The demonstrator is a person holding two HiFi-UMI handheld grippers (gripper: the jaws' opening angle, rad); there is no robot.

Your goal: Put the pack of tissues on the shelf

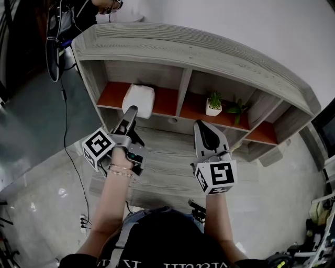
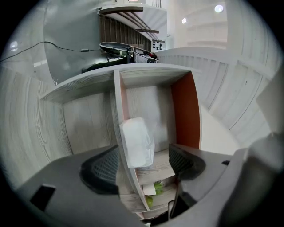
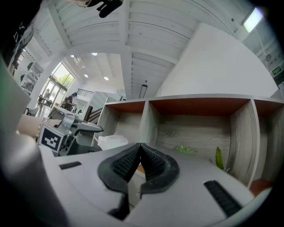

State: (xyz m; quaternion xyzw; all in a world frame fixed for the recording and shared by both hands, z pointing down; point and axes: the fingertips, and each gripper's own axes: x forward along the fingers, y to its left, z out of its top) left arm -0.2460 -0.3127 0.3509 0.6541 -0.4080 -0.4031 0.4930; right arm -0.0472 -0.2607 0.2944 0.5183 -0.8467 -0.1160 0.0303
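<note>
The pack of tissues [image 1: 139, 99] is seen left of centre in the left compartment of the shelf [image 1: 209, 55], just beyond the wide-open left gripper [image 1: 131, 111] and not pressed by its pads. The right gripper [image 1: 200, 124] is held shut and empty. A potted plant [image 1: 213, 103] is set past the divider [image 1: 182, 90].

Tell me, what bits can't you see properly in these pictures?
- Pack of tissues: head view, its near bottom edge sits behind the left gripper.
- Potted plant: left gripper view, tiny and half behind a shelf divider.
- Person: head view, cut off by the top edge.
</note>
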